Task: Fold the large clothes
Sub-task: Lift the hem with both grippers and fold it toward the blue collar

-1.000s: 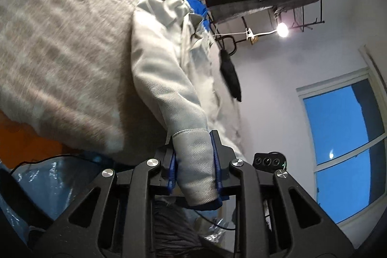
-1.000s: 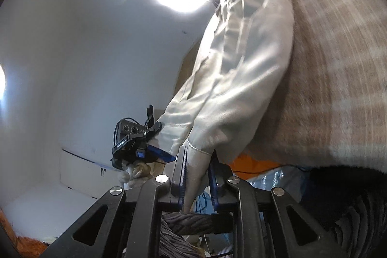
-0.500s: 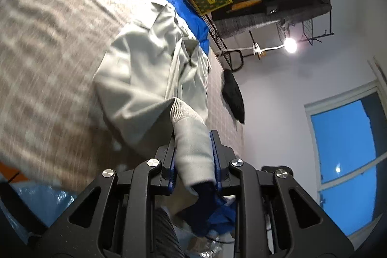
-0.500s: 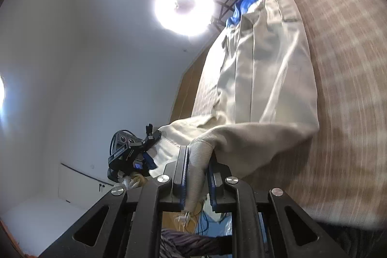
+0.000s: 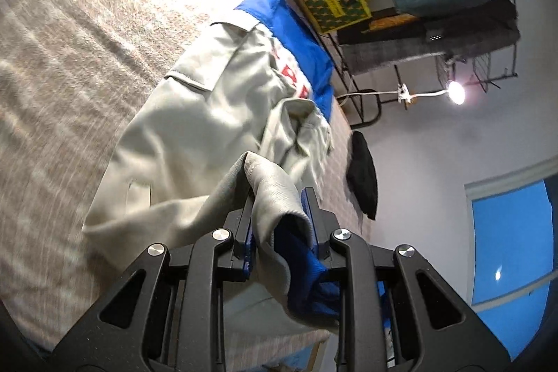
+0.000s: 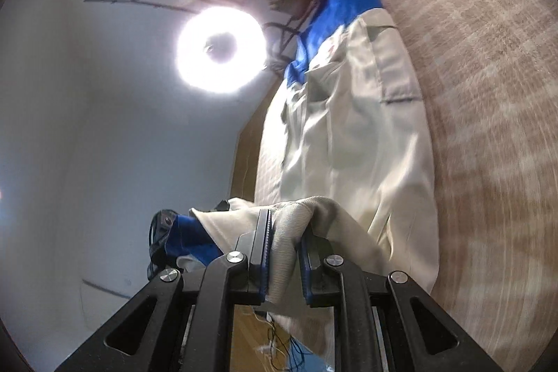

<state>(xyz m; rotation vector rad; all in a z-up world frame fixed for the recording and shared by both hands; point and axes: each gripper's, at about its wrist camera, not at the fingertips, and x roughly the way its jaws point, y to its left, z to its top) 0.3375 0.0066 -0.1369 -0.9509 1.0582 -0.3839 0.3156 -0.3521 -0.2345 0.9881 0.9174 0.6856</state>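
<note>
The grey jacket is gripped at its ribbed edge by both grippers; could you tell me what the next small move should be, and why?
Probably carry both held ends further over the jacket toward its blue collar end, then lower them. The left gripper and right gripper each clamp the ribbed hem, lifted above the body lying on the bed cover, so the fold looks only partly made.

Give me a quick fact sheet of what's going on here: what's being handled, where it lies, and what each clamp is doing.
garment: pale grey jacket with blue lining
surface: beige checked bed cover
left gripper: shut on a ribbed cuff
right gripper: shut on the other cuff
background: clothes rack, ring light
</note>
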